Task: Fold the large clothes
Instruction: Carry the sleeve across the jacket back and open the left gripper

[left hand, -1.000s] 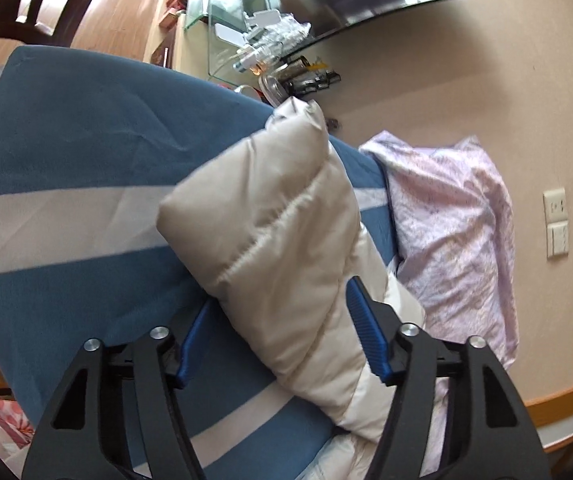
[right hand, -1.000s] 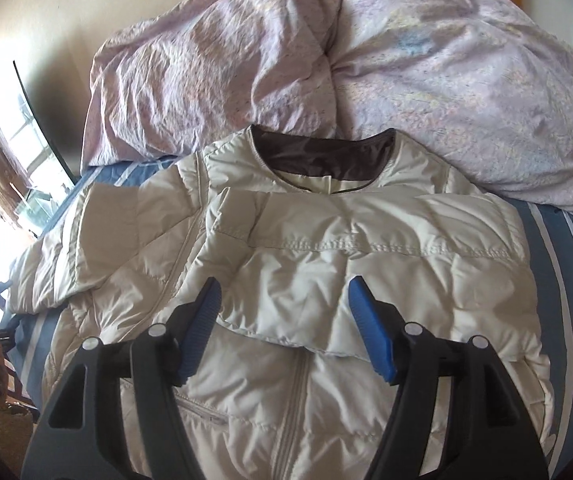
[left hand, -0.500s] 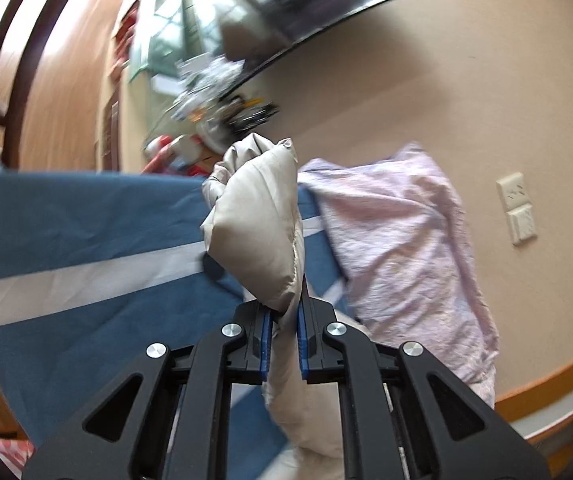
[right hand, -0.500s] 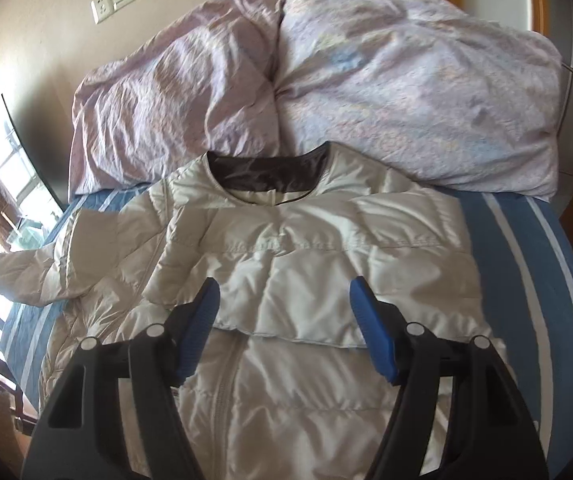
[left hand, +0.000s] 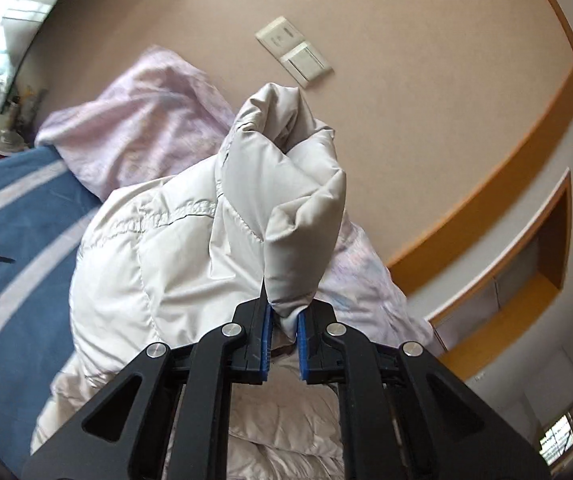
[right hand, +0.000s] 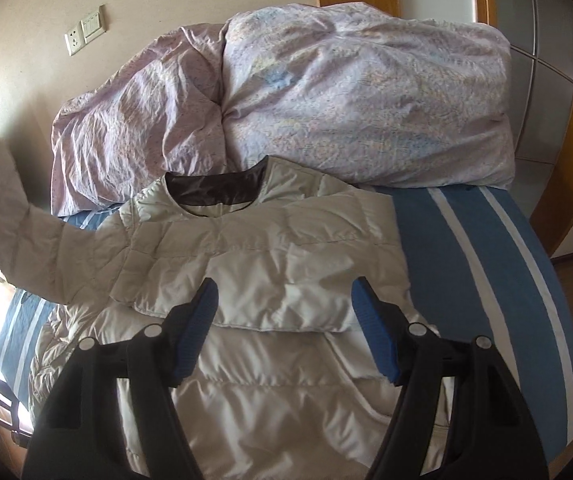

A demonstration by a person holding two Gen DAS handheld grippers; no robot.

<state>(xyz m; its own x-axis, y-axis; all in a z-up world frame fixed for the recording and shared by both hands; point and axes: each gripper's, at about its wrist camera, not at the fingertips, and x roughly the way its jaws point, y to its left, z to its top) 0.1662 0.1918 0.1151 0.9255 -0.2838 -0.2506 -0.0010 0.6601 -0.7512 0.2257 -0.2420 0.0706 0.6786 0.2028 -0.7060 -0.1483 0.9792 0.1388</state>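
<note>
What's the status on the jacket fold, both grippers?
Left gripper shut on sleeve, lifted off bed. Right gripper open over jacket, holding nothing. Duvet at collar, not blocking.

The left gripper (left hand: 284,330), whose jaws were standing wide around the sleeve (left hand: 286,196) a second ago, is now clamping its cuff end and carrying it up off the striped blue bedspread (left hand: 14,240). In the right wrist view that sleeve (right hand: 26,256) is stretching up and away to the left instead of lying flat beside the puffer jacket (right hand: 278,272). The right gripper (right hand: 286,332) is, it seems, drawing back, the jacket showing smaller between its open jaws.
</note>
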